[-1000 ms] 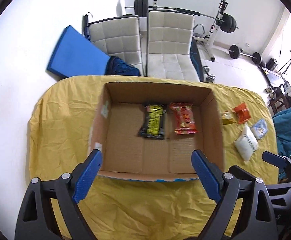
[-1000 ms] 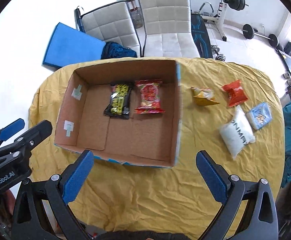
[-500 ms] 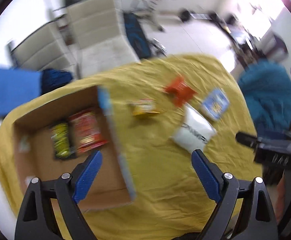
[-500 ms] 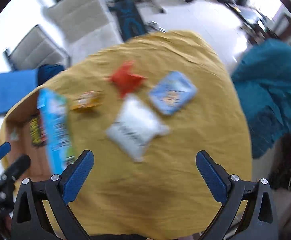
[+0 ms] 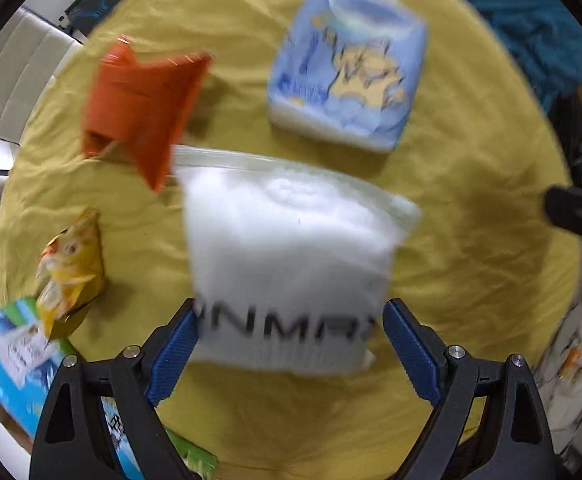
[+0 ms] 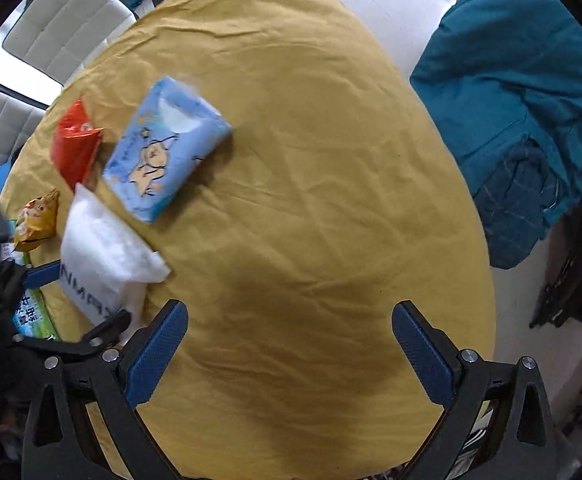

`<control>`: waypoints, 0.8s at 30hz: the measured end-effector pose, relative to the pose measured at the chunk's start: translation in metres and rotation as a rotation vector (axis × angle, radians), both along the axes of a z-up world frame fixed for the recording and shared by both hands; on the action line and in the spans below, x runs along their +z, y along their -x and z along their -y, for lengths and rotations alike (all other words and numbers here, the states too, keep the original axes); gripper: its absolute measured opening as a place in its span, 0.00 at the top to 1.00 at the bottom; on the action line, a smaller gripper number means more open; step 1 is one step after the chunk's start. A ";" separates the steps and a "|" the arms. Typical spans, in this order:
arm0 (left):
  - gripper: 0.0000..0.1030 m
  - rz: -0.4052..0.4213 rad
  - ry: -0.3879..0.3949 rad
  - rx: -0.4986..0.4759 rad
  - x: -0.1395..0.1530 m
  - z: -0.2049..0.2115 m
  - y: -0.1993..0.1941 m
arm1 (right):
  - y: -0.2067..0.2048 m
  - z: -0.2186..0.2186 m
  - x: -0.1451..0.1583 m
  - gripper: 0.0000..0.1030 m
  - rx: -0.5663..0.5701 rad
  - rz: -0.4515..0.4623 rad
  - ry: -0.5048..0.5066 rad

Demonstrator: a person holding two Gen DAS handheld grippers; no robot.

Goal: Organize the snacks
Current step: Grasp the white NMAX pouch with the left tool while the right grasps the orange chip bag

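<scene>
A white pouch with black lettering (image 5: pixel 291 256) (image 6: pixel 103 256) lies on the yellow cloth. My left gripper (image 5: pixel 291 344) (image 6: pixel 79 300) is open with its blue fingers on either side of the pouch's near end. Beyond it lie an orange-red packet (image 5: pixel 143 108) (image 6: pixel 73 148), a light blue cartoon pack (image 5: pixel 351 76) (image 6: pixel 167 148) and a small yellow packet (image 5: pixel 71 272) (image 6: pixel 37 220). My right gripper (image 6: pixel 291 336) is open over bare cloth to the right of the snacks, holding nothing.
The cardboard box's blue printed wall (image 5: pixel 15 360) (image 6: pixel 31 312) shows at the lower left. The round table's yellow cloth (image 6: pixel 331 200) ends near a teal-covered seat (image 6: pixel 523 92) on the right. White padded chairs (image 6: pixel 59 20) stand behind.
Both grippers swung right, away from the box, and dropped closer to the table. The left one now straddles the white pouch; the right one hovers over bare cloth.
</scene>
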State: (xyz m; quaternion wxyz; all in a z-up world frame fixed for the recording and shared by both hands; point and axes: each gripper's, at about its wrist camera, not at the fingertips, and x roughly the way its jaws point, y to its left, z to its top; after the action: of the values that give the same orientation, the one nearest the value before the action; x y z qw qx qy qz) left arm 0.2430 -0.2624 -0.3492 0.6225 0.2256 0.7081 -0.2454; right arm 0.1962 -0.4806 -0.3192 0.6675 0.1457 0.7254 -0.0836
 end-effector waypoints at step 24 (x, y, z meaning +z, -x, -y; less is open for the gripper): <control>0.24 -0.028 -0.017 0.719 -0.033 -0.104 -0.015 | -0.115 -0.059 -0.071 0.19 -0.268 -0.068 -0.193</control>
State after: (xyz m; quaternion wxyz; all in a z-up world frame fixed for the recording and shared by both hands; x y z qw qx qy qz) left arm 0.2581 -0.1580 -0.3819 0.6573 -0.0362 0.7527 -0.0077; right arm 0.3116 -0.4215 -0.3901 0.6082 0.3017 0.7265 -0.1066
